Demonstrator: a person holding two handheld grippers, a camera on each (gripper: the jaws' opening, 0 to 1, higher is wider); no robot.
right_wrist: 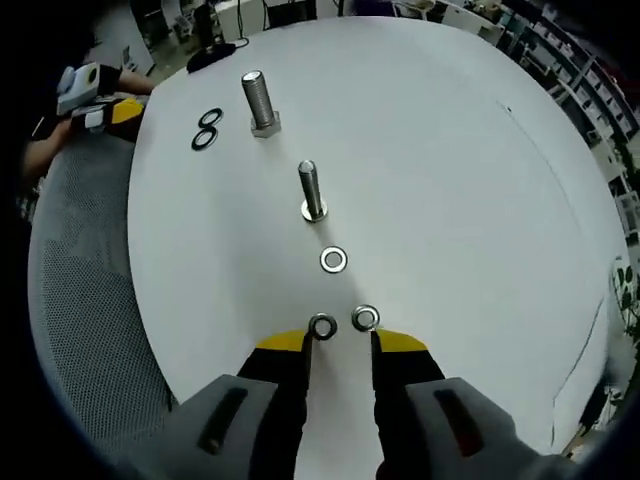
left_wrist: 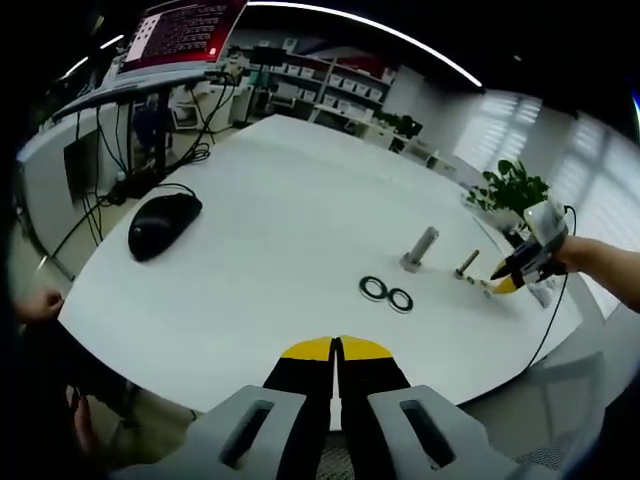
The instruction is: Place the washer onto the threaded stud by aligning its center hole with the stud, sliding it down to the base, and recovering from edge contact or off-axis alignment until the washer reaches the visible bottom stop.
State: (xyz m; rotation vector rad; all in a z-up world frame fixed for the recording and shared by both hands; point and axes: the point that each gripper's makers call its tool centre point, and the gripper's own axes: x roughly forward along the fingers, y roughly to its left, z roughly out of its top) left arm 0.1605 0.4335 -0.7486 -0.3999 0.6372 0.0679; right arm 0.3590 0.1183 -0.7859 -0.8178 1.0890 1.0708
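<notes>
Three metal washers lie on the white table [right_wrist: 450, 180]: one [right_wrist: 322, 327] at my right gripper's left fingertip, one [right_wrist: 365, 319] at its right fingertip, and one [right_wrist: 333, 261] a little farther ahead. My right gripper [right_wrist: 342, 345] is open and low over the table, with nothing between its jaws. Beyond the washers the small threaded stud [right_wrist: 311, 190] stands upright and bare. In the left gripper view the stud [left_wrist: 467, 263] is at the right, with the right gripper [left_wrist: 520, 270] beside it. My left gripper [left_wrist: 337, 347] is shut and empty at the near table edge.
A larger bolt [right_wrist: 259, 103] stands behind the stud, with two black rings [right_wrist: 205, 130] beside it. A black mouse [left_wrist: 163, 222] lies at the table's left. Cables and a monitor [left_wrist: 180, 35] are beyond it. A mesh chair [right_wrist: 90, 330] is beside the table.
</notes>
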